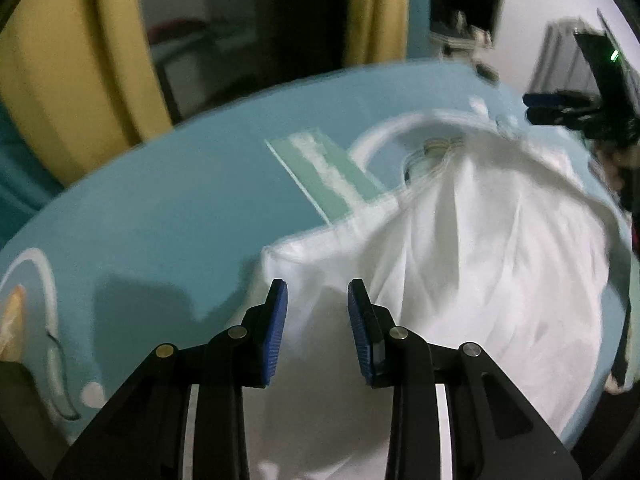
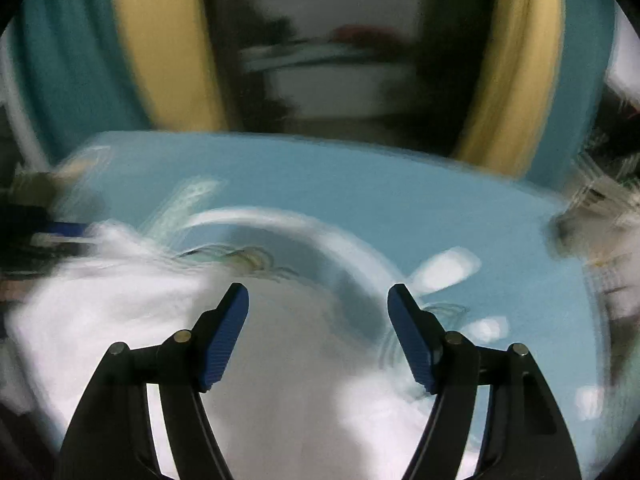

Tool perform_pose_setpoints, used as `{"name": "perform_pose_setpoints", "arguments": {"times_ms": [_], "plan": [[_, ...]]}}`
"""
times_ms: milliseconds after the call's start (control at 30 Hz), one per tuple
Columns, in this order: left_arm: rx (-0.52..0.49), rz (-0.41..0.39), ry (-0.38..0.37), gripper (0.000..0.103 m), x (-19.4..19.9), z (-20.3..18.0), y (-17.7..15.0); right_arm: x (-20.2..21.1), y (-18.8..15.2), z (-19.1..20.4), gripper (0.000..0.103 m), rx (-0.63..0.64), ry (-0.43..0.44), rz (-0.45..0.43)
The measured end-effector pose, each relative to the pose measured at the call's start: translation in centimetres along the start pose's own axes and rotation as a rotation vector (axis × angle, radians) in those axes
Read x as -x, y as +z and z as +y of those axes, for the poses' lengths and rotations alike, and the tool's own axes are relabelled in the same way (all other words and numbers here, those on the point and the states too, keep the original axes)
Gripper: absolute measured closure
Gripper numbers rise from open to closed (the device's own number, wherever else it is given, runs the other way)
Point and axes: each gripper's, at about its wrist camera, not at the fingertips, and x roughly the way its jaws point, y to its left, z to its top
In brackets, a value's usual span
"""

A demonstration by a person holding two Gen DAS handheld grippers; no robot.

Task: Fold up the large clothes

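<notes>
A white garment [image 1: 480,260] lies rumpled on a light blue printed sheet [image 1: 180,200]. My left gripper [image 1: 318,286] hangs open just above the garment's near left corner, nothing between its blue pads [image 1: 276,332]. At the upper right of the left wrist view, the right gripper [image 1: 532,108] hovers over the garment's far side. The right wrist view is motion-blurred. There the right gripper [image 2: 318,292] stands wide open over the white garment [image 2: 280,360], its jaws empty, with the blue sheet [image 2: 360,184] beyond.
Yellow curtains [image 1: 60,80] and a dark doorway [image 1: 304,20] stand behind the sheet's far edge. A dark device with a red light [image 1: 464,4] sits on a stand at the back right. The yellow curtains [image 2: 168,40] also frame the right wrist view.
</notes>
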Motion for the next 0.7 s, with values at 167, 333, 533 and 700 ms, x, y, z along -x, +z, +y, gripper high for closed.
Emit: {"name": "perform_pose_setpoints", "arguments": {"times_ms": [167, 333, 533, 700], "plan": [[0.039, 0.040, -0.004, 0.061, -2.2, 1.0, -0.2, -3.9, -1.6, 3.2, 0.031, 0.070, 0.205, 0.152], [0.097, 0.023, 0.069, 0.049, -3.0, 3.3, 0.6, -7.3, -0.6, 2.5, 0.029, 0.047, 0.201, 0.184], [0.153, 0.001, 0.285, 0.049, -1.8, 6.7, 0.2, -9.4, 2.0, 1.6, 0.029, 0.029, 0.122, 0.177], [0.257, -0.082, 0.381, 0.049, 3.1, 9.5, -2.4, -7.8, 2.2, 0.8, 0.029, 0.045, -0.148, 0.102]]}}
